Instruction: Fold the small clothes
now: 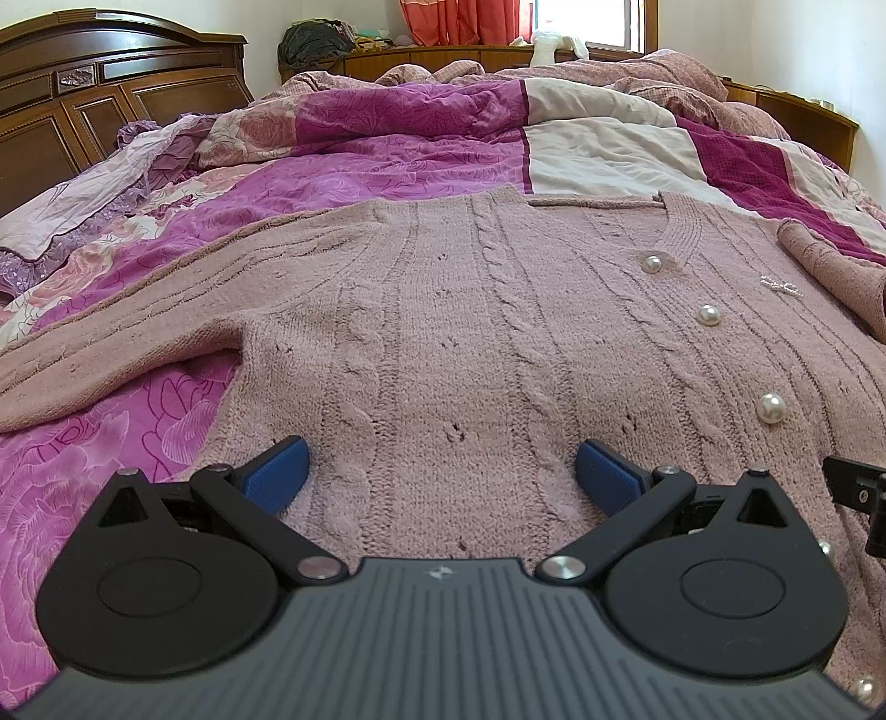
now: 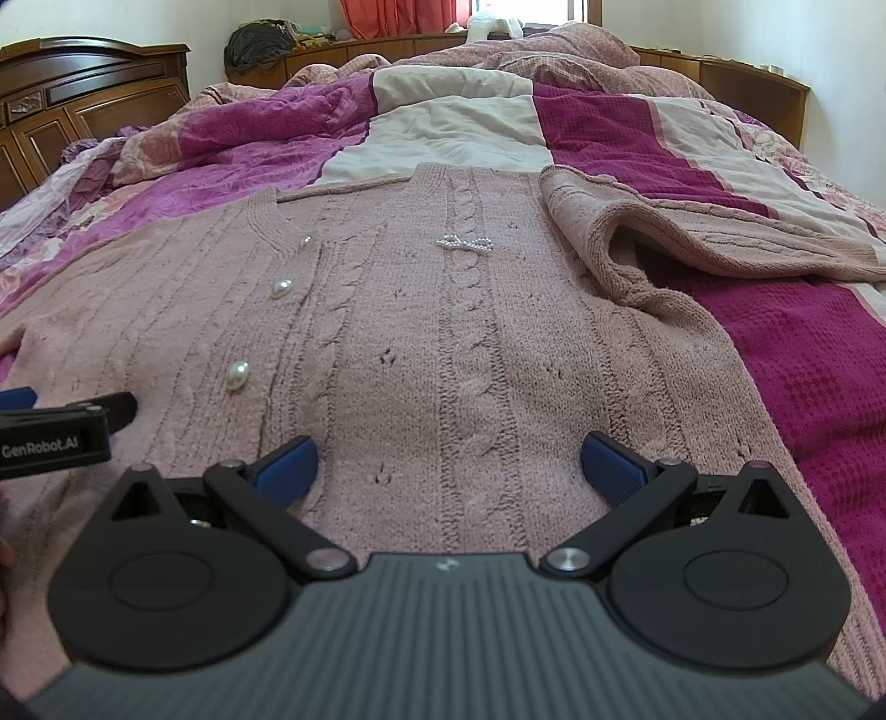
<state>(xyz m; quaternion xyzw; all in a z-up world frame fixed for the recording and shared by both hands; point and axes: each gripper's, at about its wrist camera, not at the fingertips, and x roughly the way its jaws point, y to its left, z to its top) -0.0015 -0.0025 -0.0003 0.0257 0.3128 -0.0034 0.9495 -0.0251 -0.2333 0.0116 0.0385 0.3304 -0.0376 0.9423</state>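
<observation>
Barely begun: cardigan (image 2: 421, 332) spread flat on quilt (image 2: 803, 360), buttoned, sleeves (image 2: 692, 232) unfolded; left gripper (image 1: 440, 471) and right gripper (image 2: 448, 465) both spread wide, holding nothing.

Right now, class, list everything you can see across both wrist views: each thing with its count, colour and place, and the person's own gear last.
cardigan: one, dusty pink cable knit, spread flat on the bed under both grippers.
pearl buttons: several, white, in a row down the cardigan's front.
bow brooch: one, pearly white, on the chest.
right sleeve: one, pink, crumpled beside the body.
left sleeve: one, pink, stretched outward.
quilt: one, magenta, floral and cream patchwork, covering the bed.
headboard: one, dark carved wood, far left.
curtain: one, orange-red, by the window.
dark bag: one, on the far ledge.
left gripper: one, black with blue pads, open over the hem.
right gripper: one, same colours, open.
</observation>
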